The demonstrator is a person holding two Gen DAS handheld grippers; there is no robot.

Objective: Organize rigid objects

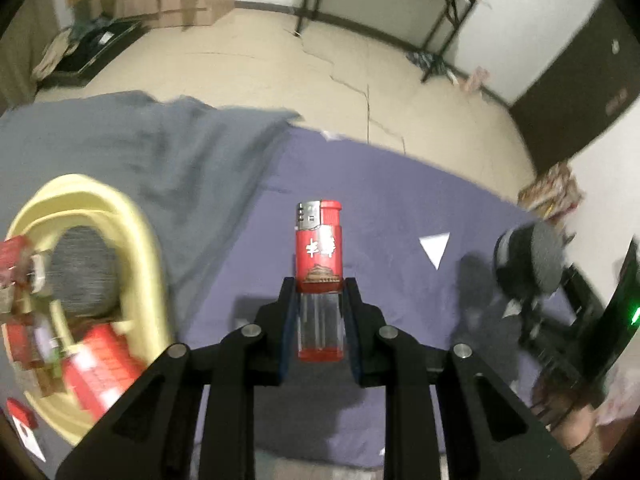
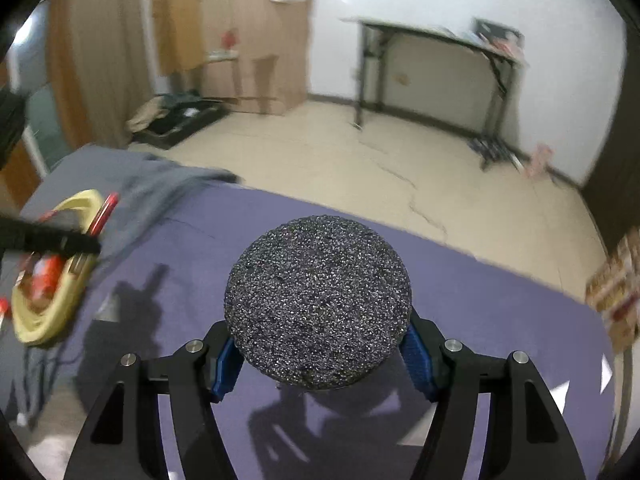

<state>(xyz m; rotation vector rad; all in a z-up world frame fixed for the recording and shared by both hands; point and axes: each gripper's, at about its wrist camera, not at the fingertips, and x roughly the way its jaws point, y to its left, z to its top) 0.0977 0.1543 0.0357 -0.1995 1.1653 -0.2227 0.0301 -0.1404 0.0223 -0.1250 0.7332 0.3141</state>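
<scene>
Both grippers loaded, yellow basket waiting at the table's left edge

The left gripper was clamped on a red lighter held upright above the purple-covered table; the right gripper was clamped on a speckled grey disc over the table's middle. The yellow basket already held red boxes and another grey disc, so each piece probably wanted lowering into a free gap before the fingers let go. A rumpled grey cloth lay just behind the basket, and a white paper triangle lay on the table between the two grippers
</scene>
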